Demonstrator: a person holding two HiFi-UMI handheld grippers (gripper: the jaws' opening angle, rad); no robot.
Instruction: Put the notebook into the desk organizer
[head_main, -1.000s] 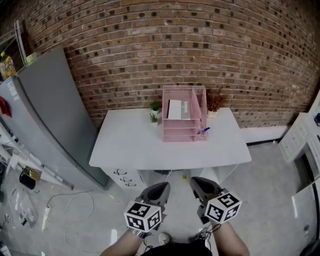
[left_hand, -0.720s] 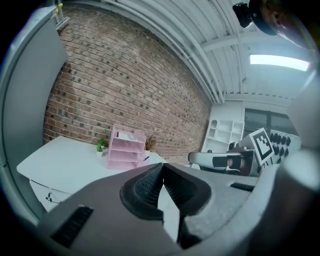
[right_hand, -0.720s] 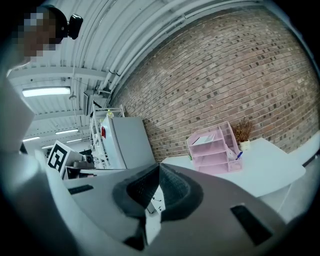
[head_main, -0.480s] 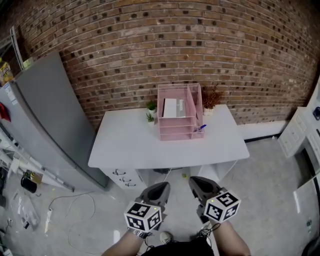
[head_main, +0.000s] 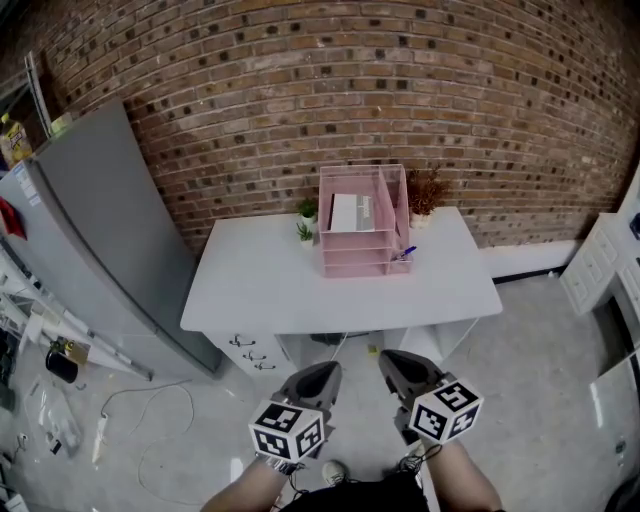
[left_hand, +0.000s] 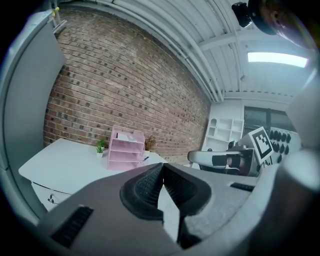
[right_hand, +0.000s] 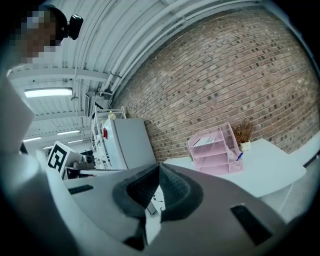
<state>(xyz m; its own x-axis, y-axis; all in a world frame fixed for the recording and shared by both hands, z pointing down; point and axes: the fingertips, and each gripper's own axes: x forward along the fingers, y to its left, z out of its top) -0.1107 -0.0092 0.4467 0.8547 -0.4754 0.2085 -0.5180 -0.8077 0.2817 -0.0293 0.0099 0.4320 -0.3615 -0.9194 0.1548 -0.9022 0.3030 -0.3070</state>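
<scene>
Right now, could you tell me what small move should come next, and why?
Probably step closer to the white desk: both the left gripper and right gripper are shut, empty and short of it, and a flat white item already lies in the pink desk organizer.

Both forearms (head_main: 250, 488) reach forward, low and side by side. The left gripper (head_main: 322, 372) and right gripper (head_main: 393, 362) point ahead and slightly downward, near each other, each with its fingers (left_hand: 144, 186) pressed together, holding nothing.
</scene>
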